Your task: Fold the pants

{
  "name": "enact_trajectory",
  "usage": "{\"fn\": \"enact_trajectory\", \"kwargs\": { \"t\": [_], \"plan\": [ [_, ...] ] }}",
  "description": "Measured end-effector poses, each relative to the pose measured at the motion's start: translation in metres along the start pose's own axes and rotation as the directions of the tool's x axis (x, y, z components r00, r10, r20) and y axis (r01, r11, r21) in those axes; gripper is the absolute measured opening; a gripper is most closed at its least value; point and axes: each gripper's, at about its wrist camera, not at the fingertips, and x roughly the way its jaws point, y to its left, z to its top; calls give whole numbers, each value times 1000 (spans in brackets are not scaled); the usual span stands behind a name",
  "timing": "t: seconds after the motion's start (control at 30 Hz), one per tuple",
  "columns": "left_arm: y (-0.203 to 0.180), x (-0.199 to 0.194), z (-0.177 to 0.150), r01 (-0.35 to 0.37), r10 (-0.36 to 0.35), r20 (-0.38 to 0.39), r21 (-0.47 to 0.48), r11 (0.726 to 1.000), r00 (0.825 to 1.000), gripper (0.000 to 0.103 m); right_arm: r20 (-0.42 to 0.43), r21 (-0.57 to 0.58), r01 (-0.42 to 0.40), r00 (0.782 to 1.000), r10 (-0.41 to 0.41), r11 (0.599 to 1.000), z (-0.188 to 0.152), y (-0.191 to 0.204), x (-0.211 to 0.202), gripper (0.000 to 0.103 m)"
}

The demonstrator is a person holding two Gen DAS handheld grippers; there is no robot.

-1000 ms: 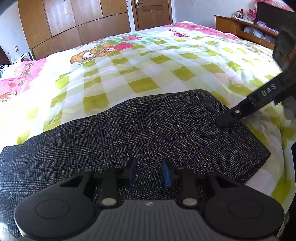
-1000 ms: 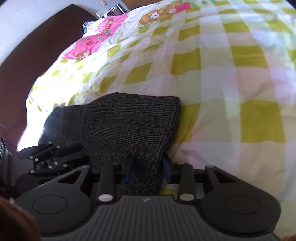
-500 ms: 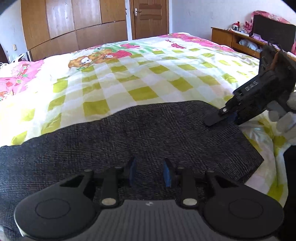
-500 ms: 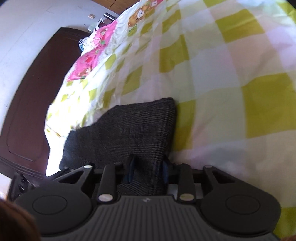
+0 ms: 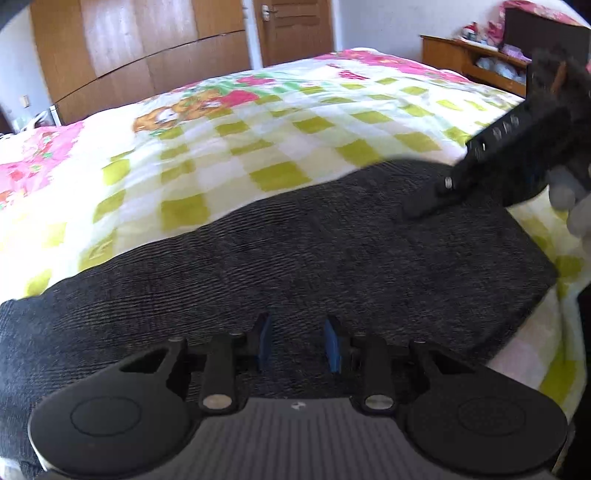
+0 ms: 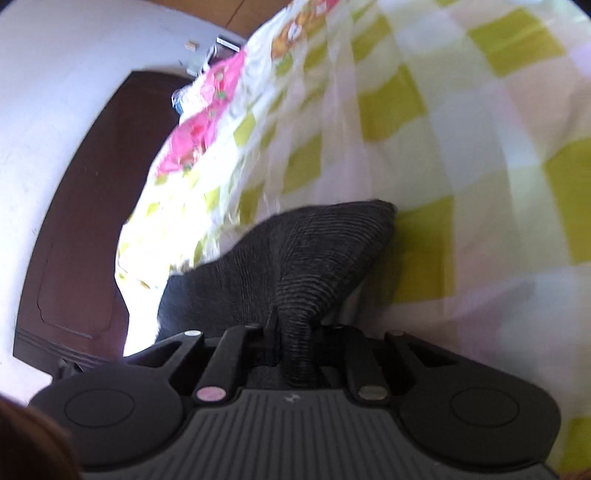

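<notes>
Dark grey pants lie folded along the near edge of the checked bed. Left tongs hover part-open above them, gripping nothing. Farther right, right tongs pinch a bunched corner.

A sunlit bedroom with a wide bed in front of you

You face a bed under a cover of green and white checks with pink cartoon prints, brightly lit. Beyond it you see a wooden wardrobe along the far wall, a brown panelled door beside it, and white wall to the door's right. At your far right stands a wooden shelf unit holding small items. To your left, a dark brown panel sits against a white wall.
</notes>
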Motion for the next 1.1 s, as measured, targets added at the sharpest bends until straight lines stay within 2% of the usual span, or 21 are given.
{"fn": "enact_trajectory", "kwargs": {
  "t": [0.1,0.23,0.27,0.33,0.4,0.47,0.53,0.6,0.63,0.67,0.73,0.8,0.87,0.9,1.0,1.1],
  "plan": [
    [-27,5,10,94,-94,-10,16,995,996,42,44,21,0,999,-1,1000,1,-10,-34,7],
    [-75,15,24,220,-220,-15,96,971,975,42,110,25,107,988,-109,994,1,-23,-90,7],
    [-85,15,28,234,-234,-9,115,966,972,42,127,26,142,981,-144,990,2,-27,-103,7],
    [-97,10,38,203,-211,31,167,965,977,42,157,7,229,961,-228,973,5,-28,-129,7],
    [-93,1,49,159,-174,94,154,975,980,42,176,-1,262,950,-257,965,10,-26,-151,7],
    [-82,-4,59,86,-103,147,123,989,984,42,200,-26,298,937,-287,954,12,-20,-165,7],
    [-76,1,64,-15,-11,177,144,989,984,42,215,-55,318,929,-300,946,16,-11,-170,7],
    [-72,20,58,-75,50,138,176,982,989,42,230,-55,312,928,-292,949,20,-4,-173,7],
    [-69,32,53,-72,57,91,174,982,994,43,236,-57,299,931,-278,953,20,-1,-176,7],
    [-68,44,46,-62,53,57,176,982,997,43,243,-63,298,930,-275,952,21,5,-175,7],
    [-67,52,34,-70,56,79,192,979,995,43,246,-77,289,933,-262,954,21,22,-171,8],
    [-68,43,35,-81,62,98,197,977,993,43,236,-119,286,938,-253,951,21,44,-163,8],
    [-64,25,38,-48,28,139,141,989,990,43,246,-180,348,921,-301,920,20,72,-151,8],
    [-58,15,36,-56,38,148,121,991,988,43,247,-210,365,917,-312,907,19,86,-145,8],
    [-43,-12,17,-144,124,163,114,983,979,43,238,-266,381,916,-322,885,19,120,-125,8],
    [-28,-17,-8,-245,228,128,142,959,965,43,204,-315,364,928,-312,877,17,149,-94,8]
  ]
}}
